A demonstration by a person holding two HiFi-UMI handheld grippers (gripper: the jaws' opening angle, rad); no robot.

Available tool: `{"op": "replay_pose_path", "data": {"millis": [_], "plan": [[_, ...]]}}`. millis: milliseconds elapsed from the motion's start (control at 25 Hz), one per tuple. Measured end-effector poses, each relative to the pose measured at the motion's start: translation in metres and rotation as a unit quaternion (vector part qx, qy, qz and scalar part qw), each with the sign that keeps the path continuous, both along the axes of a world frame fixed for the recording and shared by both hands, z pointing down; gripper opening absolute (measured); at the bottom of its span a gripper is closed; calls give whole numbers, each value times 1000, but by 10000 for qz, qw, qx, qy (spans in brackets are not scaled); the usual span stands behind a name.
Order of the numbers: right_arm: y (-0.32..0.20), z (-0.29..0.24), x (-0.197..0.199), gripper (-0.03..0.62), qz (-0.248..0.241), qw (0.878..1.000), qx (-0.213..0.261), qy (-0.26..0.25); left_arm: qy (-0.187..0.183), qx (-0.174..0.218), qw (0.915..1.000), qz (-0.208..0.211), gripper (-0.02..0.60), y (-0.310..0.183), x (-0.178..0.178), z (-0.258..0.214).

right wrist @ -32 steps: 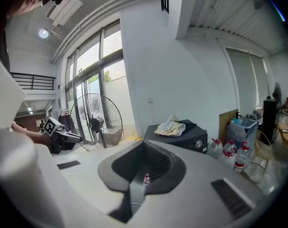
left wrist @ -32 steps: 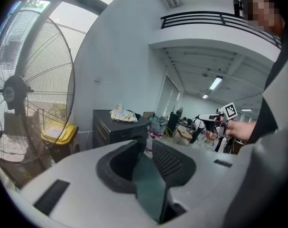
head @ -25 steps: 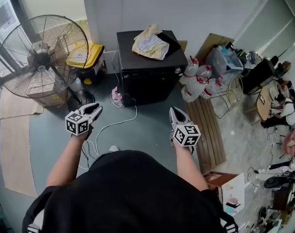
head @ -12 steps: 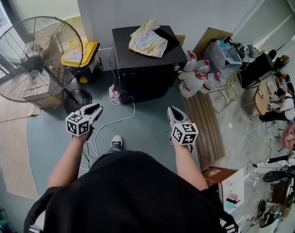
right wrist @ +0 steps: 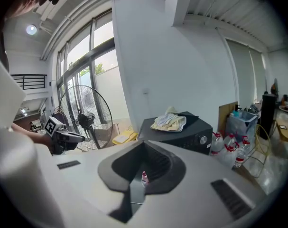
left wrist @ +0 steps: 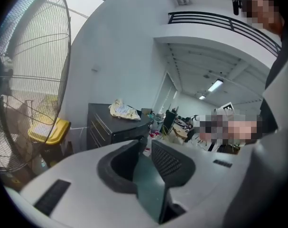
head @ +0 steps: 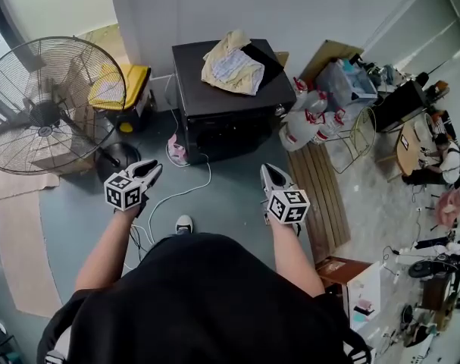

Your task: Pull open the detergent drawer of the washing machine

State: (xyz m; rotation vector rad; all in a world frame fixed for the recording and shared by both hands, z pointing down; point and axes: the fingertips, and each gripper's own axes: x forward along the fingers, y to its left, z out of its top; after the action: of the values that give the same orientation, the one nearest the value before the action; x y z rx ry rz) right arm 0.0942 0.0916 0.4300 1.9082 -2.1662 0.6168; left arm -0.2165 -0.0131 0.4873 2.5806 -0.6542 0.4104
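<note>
The black washing machine [head: 230, 108] stands against the back wall with a yellow cloth [head: 231, 65] on its lid. It also shows in the left gripper view [left wrist: 110, 127] and the right gripper view [right wrist: 186, 129], where a round knob [right wrist: 200, 138] marks its front. I cannot make out the detergent drawer. My left gripper [head: 151, 169] and right gripper [head: 268, 174] hang over the grey floor, well short of the machine, both pointing toward it. Each is shut with nothing held, as the left gripper [left wrist: 146, 141] and right gripper [right wrist: 144, 148] show in their own views.
A large floor fan [head: 40, 105] stands at the left, with a yellow-lidded box [head: 123, 89] behind it. A white cable [head: 188, 192] trails across the floor in front of the machine. Water bottles [head: 309, 123] and a wooden pallet [head: 320, 196] lie to the right.
The person has stepped toward the machine and a shoe has come into view. Both grippers moved forward with the body and stayed shut.
</note>
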Motion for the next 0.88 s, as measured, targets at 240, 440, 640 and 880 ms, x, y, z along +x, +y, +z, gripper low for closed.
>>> {"op": "replay_pose_path", "data": {"millis": [240,440,640,880], "plan": [[-26,16,-11,2,-72,9996,-216,166,-94,-83,9996,239,94,-38,3,11],[-55,11,-13,2,54,9997,-160,192,-52,-19,9994,332,94,-73,2,6],[-80,3,-23,2,85,9998,-51,183,5,-61,9990,451,94,-97,3,6],[-87,7,-25,2,299,9994,27,142,16,-78,9981,606,94,-109,-1,13]]}}
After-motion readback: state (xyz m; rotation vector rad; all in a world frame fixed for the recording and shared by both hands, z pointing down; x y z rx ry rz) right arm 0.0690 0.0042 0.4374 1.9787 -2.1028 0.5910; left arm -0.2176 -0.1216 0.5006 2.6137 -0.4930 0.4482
